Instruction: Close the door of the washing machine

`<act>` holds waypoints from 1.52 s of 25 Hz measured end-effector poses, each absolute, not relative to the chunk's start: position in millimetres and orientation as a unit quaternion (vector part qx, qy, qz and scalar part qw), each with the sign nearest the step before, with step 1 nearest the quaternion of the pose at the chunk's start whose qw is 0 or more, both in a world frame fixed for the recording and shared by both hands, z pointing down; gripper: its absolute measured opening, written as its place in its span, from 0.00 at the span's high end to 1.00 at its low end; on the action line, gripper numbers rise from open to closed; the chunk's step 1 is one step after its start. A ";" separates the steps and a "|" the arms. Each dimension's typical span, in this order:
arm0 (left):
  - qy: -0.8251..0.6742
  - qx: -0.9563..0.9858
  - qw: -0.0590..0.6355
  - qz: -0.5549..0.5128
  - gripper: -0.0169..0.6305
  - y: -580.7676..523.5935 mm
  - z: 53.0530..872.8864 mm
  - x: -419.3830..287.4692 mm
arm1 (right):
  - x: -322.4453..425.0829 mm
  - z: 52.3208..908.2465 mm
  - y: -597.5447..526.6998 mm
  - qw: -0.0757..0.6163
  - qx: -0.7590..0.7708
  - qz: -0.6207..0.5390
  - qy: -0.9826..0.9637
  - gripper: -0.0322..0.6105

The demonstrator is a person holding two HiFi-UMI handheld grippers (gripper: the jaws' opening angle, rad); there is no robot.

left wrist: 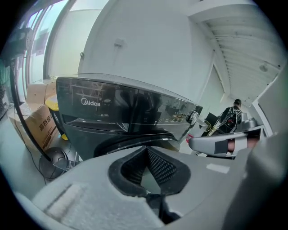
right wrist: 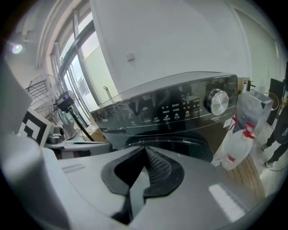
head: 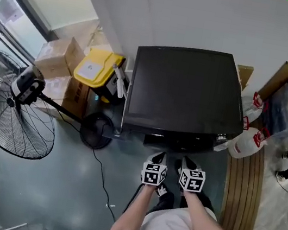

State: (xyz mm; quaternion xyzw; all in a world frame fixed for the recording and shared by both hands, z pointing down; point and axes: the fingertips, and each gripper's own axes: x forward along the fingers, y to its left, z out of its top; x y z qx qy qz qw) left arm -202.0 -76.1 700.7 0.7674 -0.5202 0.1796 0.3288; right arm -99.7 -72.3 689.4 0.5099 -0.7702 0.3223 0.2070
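Head view: both grippers [head: 159, 157] [head: 186, 161] closed, empty

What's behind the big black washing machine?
A white wall stands behind the washing machine, and something tan peeks out by one back corner. The floor right behind is hidden by the machine.

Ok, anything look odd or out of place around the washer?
Nothing stands out. The washer sits square, its door looks flush, no spill on the floor; the left gripper and right gripper are shut, empty.
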 end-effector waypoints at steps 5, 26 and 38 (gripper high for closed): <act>-0.533 0.763 0.318 0.180 0.97 -49.0 680.7 -209.7 | -98.3 675.3 -54.0 0.184 0.496 0.315 -0.788 0.95; -0.544 0.752 0.341 0.151 0.97 -0.6 676.7 -208.4 | -79.5 661.6 -32.2 0.223 0.468 0.258 -0.815 0.95; -0.553 0.749 0.336 0.144 0.97 -9.9 671.9 -214.7 | -76.6 663.5 -34.8 0.234 0.466 0.258 -0.813 0.95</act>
